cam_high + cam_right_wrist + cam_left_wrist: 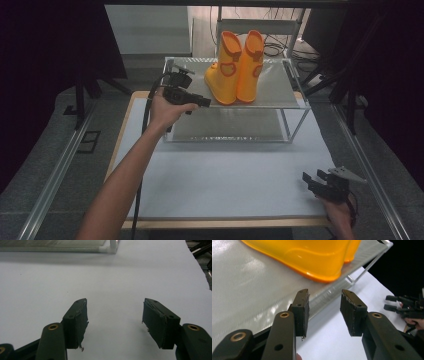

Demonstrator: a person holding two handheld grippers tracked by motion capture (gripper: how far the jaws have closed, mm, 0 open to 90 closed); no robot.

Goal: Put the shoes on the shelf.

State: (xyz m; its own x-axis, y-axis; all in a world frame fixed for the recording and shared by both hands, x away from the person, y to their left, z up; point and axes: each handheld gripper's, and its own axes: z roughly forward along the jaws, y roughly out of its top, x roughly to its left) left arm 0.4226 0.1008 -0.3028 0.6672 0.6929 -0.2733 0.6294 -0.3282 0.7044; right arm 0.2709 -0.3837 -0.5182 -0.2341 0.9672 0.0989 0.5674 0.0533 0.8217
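A pair of yellow-orange rubber boots [235,67] stands upright on the top shelf of a metal rack [272,92]. My left gripper [204,102] hovers at the shelf's front edge, just left of the nearer boot's toe. In the left gripper view its jaws [325,292] stand open with nothing between them, and the boot's toe [312,255] is close ahead, apart from the pads. My right gripper [314,176] rests low at the near right corner of the table. Its jaws [115,301] are open over the bare white mat.
The rack has a lower shelf [225,125] under the boots. A white mat [225,175] covers the wooden table in front of it. Rails run along both sides of the table, and stands and cables sit behind the rack.
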